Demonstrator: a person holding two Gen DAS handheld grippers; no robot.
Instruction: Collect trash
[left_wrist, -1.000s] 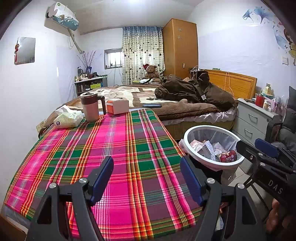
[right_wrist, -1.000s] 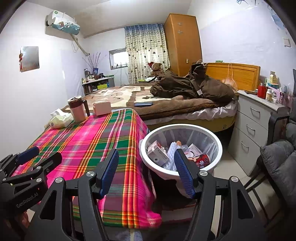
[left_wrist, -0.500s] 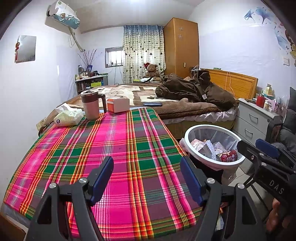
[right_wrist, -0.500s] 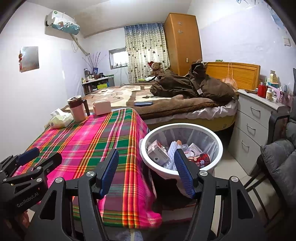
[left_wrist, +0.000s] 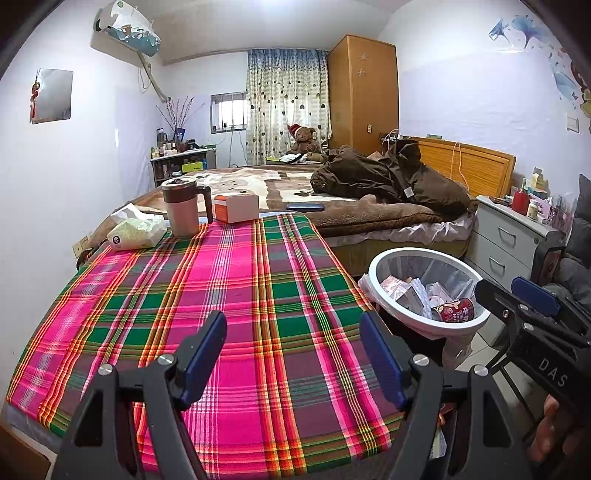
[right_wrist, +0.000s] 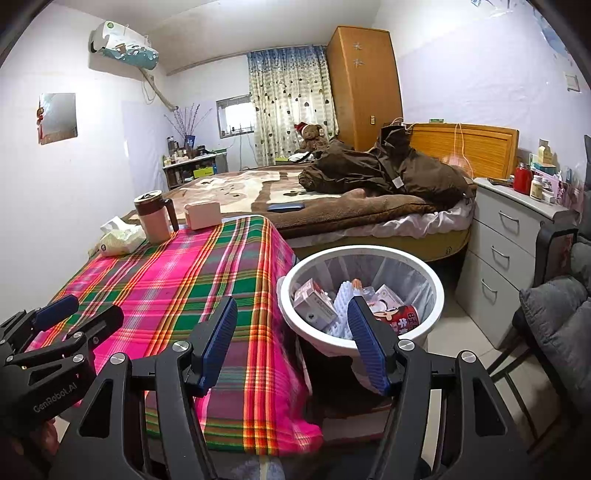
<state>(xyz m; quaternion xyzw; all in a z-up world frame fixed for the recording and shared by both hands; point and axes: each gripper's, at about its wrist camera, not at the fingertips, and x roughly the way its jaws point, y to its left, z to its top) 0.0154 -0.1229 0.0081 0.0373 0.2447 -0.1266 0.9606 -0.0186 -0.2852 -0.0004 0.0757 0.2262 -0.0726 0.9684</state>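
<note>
- Over the plaid tablecloth (left_wrist: 229, 295), the left gripper (left_wrist: 293, 352) hung with its fingers apart and nothing between them.
- Beside the table, the right gripper (right_wrist: 291, 341) pointed at the near rim of the trash bin (right_wrist: 432, 280), fingers also spread wide and empty.
- The trash itself sat down in the bin's liner: a small carton (right_wrist: 314, 306), a red printed can (right_wrist: 400, 317) and some white wrappers, all below the rim.
- Honestly it looked like the collecting was about done, since I couldn't spot any loose scrap on the cloth. My guess for doing this bit well: give the far end of the table a good look before calling it, and keep both grippers clear of the mug.
- If anything more was to go in, I'd have dropped it over the middle of the bin, not the edge nearest the cloth.
- Count on the table: one lidded mug (left_wrist: 183, 206), one tissue pack (left_wrist: 136, 230), one little box (left_wrist: 236, 206). None of those read as trash to me.
- One bin, two grippers, zero things held.
</note>
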